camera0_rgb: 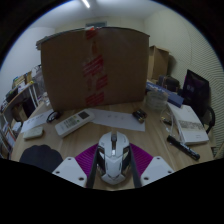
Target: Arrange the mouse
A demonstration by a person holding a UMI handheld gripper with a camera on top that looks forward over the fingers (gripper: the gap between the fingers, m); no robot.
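Hand-held gripper [115, 172] sits low over the wooden worktop [90, 135], fingers pointing toward the far side. White and grey mouse [114, 156] lies between the two fingers, long axis pointing away, scroll wheel visible on top. Magenta pads [86, 159] flank it on both sides; whether they press on the mouse or leave a small gap cannot be told from this view, so the fingers' state is undetermined.

Beyond the mouse, a large cardboard box [93, 66] with a strip of red-printed tape stands upright across the far side of the worktop. A white remote control [72, 124] lies left of centre, between box and mouse. A dark mouse mat [41, 156] lies near left, just beside the left finger. Right side: a laptop [195, 95] with its screen raised, and white papers [187, 126] in front of it. Far left holds cluttered items, too small to identify.
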